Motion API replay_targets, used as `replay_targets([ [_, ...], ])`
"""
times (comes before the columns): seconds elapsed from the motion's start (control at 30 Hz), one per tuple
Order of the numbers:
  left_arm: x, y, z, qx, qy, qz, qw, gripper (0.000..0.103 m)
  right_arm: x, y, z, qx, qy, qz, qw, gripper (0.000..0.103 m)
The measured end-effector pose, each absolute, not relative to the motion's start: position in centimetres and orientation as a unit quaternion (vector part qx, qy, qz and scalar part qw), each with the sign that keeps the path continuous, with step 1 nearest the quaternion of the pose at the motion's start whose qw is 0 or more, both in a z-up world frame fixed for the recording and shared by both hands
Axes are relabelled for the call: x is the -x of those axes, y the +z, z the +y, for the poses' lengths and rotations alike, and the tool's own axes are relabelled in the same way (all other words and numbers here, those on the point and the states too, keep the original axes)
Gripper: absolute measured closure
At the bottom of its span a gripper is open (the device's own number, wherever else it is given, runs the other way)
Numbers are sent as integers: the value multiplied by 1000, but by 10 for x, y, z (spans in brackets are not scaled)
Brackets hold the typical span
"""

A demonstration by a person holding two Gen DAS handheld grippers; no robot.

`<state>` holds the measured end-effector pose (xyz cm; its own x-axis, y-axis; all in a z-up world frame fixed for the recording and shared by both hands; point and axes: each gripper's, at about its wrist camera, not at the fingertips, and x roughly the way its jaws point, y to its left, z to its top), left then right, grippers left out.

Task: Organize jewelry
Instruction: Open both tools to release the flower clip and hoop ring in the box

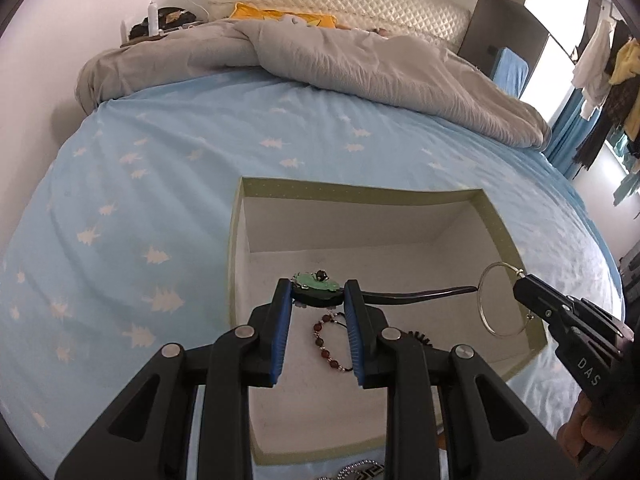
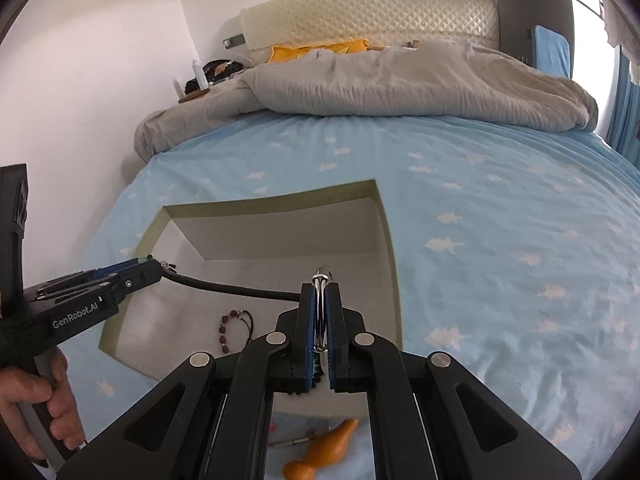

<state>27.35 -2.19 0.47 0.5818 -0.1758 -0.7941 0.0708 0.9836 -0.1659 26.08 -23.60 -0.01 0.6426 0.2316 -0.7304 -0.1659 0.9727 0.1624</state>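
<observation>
Jewelry is being gathered into an open box (image 1: 496, 216) with a green rim that sits on the blue bedsheet (image 1: 160, 168), with a grey duvet (image 1: 360, 64) bunched further back. Above the box floor, both grippers share one piece: a hair stick (image 1: 404, 295), black and slightly curved. The left gripper (image 1: 318, 292) is closed on its decorated head, a green ornament (image 1: 316, 282) with a dark bead; the right gripper (image 2: 321, 292) is clamped on a silver ring (image 1: 502, 300) whose edge meets the stick's thin tip. Whether ring and stick are joined, I cannot tell. On the box floor lies a red bead bracelet (image 1: 330, 344) on a dark cord. The step in hand looks like lowering this piece into the box. Next, both grippers likely need to descend together and let go beside the bracelet, not onto it, so nothing tangles.
</observation>
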Motion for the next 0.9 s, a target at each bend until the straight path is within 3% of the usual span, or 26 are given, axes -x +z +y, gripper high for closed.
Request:
replay_targets([
  [0.3,-280,3,-26,57,-82,461,882,76,-263,3,-241,-58,114,415,901,96],
  [0.4,-275,12,-28,52,-84,460,882,71,-258,14,-245,-66,113,407,904,81],
  [0.47,-271,19,-28,53,-83,454,885,65,-252,23,-246,-70,112,399,907,80],
  [0.67,-244,50,-22,54,-78,434,896,61,-221,58,-249,-68,116,373,918,80],
  [0.73,-233,60,-21,56,-77,425,900,54,-208,70,-249,-70,116,363,922,80],
  [0.9,-200,89,-17,54,-78,401,911,51,-170,96,-250,-73,118,341,930,80],
])
